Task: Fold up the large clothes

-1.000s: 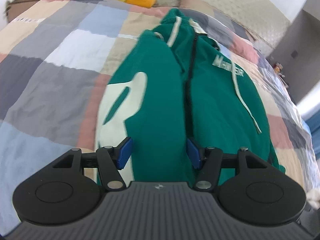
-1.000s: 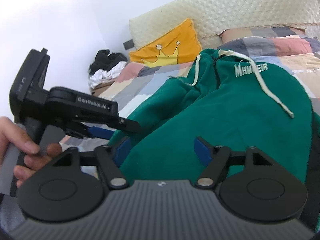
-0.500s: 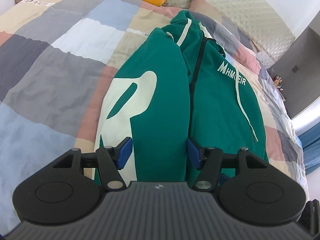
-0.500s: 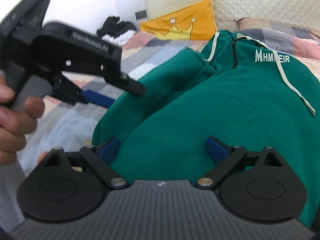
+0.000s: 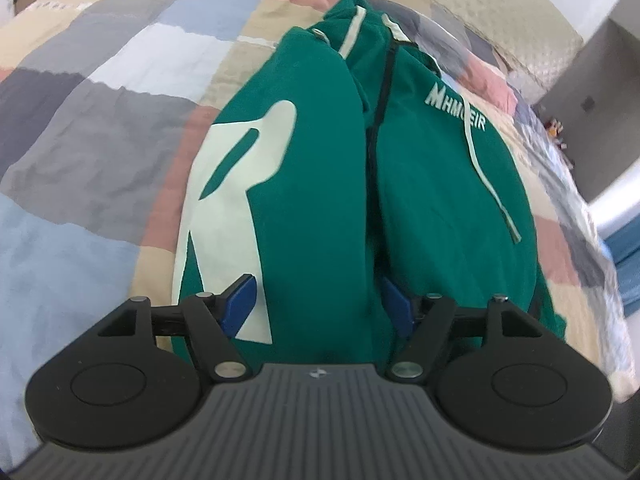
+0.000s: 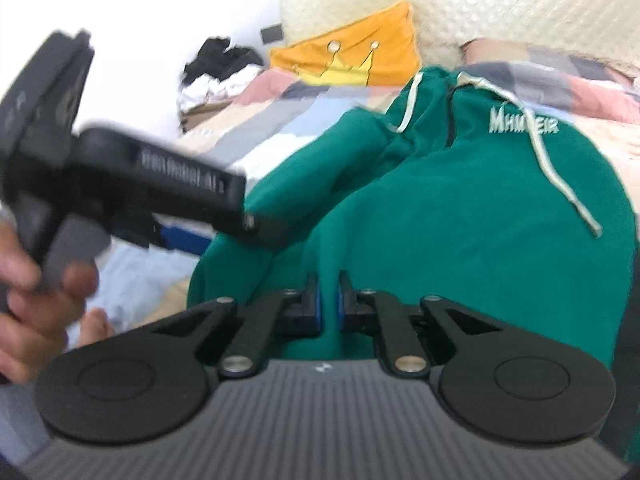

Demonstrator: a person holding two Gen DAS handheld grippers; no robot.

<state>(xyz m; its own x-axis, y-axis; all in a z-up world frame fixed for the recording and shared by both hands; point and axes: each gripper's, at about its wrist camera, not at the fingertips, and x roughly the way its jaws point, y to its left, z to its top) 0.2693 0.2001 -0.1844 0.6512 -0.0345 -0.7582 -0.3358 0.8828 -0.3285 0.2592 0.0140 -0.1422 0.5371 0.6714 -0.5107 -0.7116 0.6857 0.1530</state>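
1. i see a bed covered by a patchwork quilt (image 5: 120, 92) in grey, blue, pink and beige, with a quilted cream headboard (image 6: 500, 12) behind it and a yellow crown pillow (image 6: 352, 60) leaning against that.
2. the green hoodie (image 5: 432, 200) lies front-up along the quilt, hood toward the headboard, zip running down its middle, pale lettering on the chest and a drawstring trailing across it.
3. one side is folded inward, so a large pale print shows on the folded panel.
4. my left gripper (image 5: 320, 304) stands over the hoodie's near hem with its jaws apart and opening; green cloth lies between the blue pads, but they do not press on it.
5. my right gripper (image 6: 328, 304) has its jaws drawn close together at the near edge, pinching a fold of the green hoodie between the pads.
6. in the right wrist view, the person's hand (image 6: 36, 292) grips the left gripper's handle, blurred, just beside the hoodie's folded edge.
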